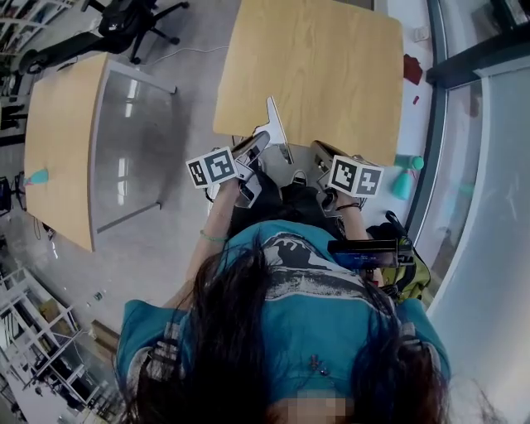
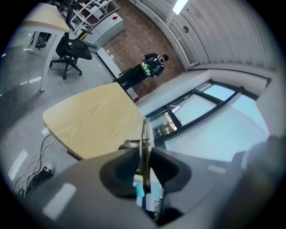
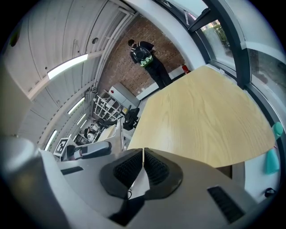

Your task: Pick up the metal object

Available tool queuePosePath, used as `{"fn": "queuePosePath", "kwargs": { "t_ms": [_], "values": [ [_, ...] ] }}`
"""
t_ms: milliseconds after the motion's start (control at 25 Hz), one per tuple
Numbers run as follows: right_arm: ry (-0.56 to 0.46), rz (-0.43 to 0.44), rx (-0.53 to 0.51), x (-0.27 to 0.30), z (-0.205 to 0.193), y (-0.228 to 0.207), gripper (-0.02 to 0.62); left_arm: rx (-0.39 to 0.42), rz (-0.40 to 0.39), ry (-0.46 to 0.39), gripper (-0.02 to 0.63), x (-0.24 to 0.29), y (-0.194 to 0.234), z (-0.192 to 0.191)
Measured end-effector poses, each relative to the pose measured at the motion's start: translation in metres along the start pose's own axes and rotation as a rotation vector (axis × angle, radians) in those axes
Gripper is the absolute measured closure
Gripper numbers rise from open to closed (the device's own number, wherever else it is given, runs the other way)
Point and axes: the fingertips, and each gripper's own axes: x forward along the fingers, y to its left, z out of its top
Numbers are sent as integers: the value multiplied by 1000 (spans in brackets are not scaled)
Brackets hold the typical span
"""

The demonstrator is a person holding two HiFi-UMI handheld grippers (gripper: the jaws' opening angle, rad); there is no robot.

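Note:
The metal object [image 1: 276,126] is a thin, flat, silvery piece. It is held up over the near edge of the light wooden table [image 1: 315,66], with my left gripper [image 1: 258,146] shut on its lower end. In the left gripper view the metal object [image 2: 145,134] shows edge-on, standing up between the pads of the left gripper [image 2: 144,154]. My right gripper [image 1: 320,154] hovers just to its right. In its own view the right gripper [image 3: 143,154] is shut with nothing between its ribbed pads. That view also shows the metal object [image 3: 119,130] at the left.
A second wooden table [image 1: 62,141] stands to the left across bare grey floor, with an office chair [image 1: 132,21] behind it. Teal items [image 1: 403,178] sit by the window frame at right. A person in a dark jacket [image 3: 145,56] stands far off by the brick wall.

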Motion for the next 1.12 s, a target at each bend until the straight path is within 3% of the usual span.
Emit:
{"fn": "queuePosePath", "kwargs": {
  "t_ms": [200,480,840,1120],
  "values": [
    [5,9,-5,7,-3,10,577,7,17,-11,528,-16,8,3],
    [-30,-16,3,26,-13,39,576,87,48,34,528,-61,37,8],
    [-64,-51,22,51,-71,119,577,192,-13,126,528,-131,63,16],
    [-65,-114,68,48,-142,152,577,194,-62,211,528,-164,92,2]
  ]
}}
